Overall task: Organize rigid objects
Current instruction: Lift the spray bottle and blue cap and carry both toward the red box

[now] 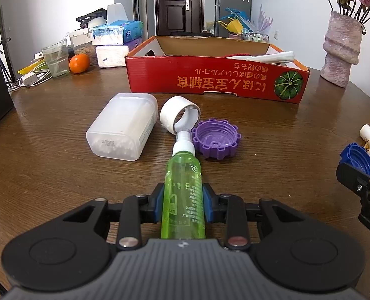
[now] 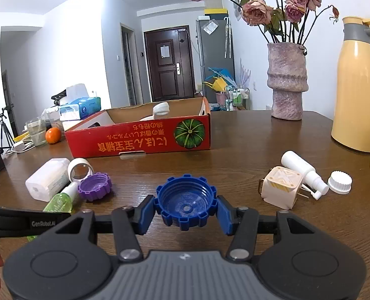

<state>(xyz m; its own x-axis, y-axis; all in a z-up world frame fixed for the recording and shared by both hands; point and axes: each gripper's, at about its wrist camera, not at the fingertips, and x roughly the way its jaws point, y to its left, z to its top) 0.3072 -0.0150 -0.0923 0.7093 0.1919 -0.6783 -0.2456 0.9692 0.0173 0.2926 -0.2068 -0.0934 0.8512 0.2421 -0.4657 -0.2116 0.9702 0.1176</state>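
My left gripper (image 1: 183, 201) is shut on a green spray bottle (image 1: 183, 187) that lies on the wooden table, its white nozzle pointing away. Past the nozzle sit a white tape ring (image 1: 180, 118), a purple toothed cap (image 1: 216, 138) and a frosted plastic box (image 1: 123, 130). My right gripper (image 2: 186, 208) is shut on a blue toothed cap (image 2: 186, 203), open side up. The same blue cap (image 1: 360, 157) shows at the right edge of the left wrist view. The green bottle (image 2: 60, 201) and purple cap (image 2: 95, 186) lie to the left of the right gripper.
A red cardboard box (image 1: 217, 80) stands open behind the objects with white items inside. To the right lie a white spray bottle (image 2: 302, 171), a cream cube plug (image 2: 281, 188) and a white cap (image 2: 340, 182). A vase (image 2: 286, 85), yellow thermos (image 2: 358, 87), orange (image 1: 79, 63) and tissue packs ring the table.
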